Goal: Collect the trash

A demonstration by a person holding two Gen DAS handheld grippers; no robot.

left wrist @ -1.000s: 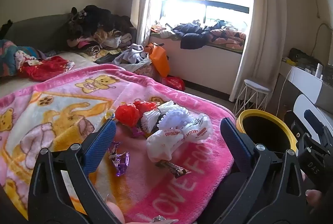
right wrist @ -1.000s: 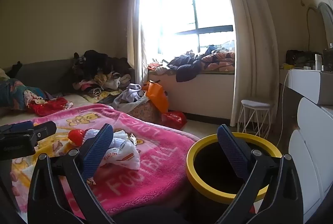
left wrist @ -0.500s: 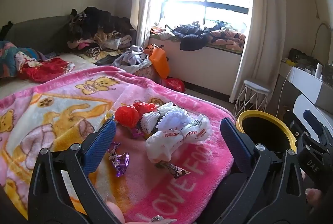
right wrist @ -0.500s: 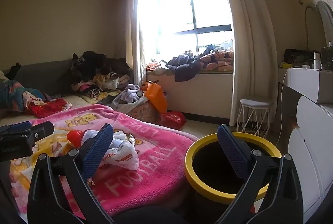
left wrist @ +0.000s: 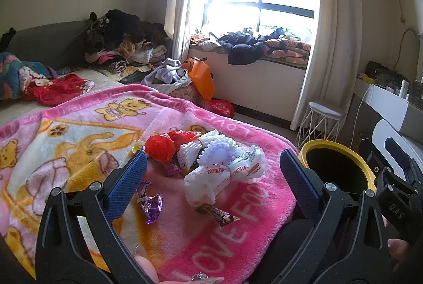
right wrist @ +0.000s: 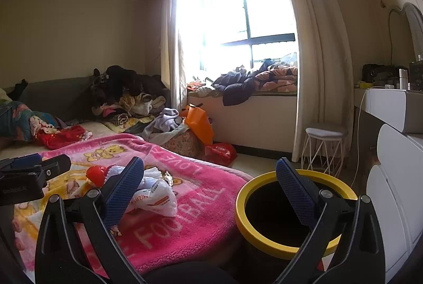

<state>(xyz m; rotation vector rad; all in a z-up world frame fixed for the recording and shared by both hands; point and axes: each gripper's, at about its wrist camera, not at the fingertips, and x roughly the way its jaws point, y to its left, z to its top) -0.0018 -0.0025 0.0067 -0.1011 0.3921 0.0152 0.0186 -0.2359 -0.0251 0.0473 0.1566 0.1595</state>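
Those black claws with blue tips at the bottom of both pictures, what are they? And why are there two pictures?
They are grabbers that a person holds, one in each hand. Each carries a small camera looking out between its fingers, so you get two pictures. The left gripper looks down on a pink blanket with trash on it: a white plastic bag, red crumpled plastic, a purple wrapper and a brown candy wrapper. The right gripper looks toward a yellow-rimmed bin beside the bed. Both grabbers are open and hold nothing.
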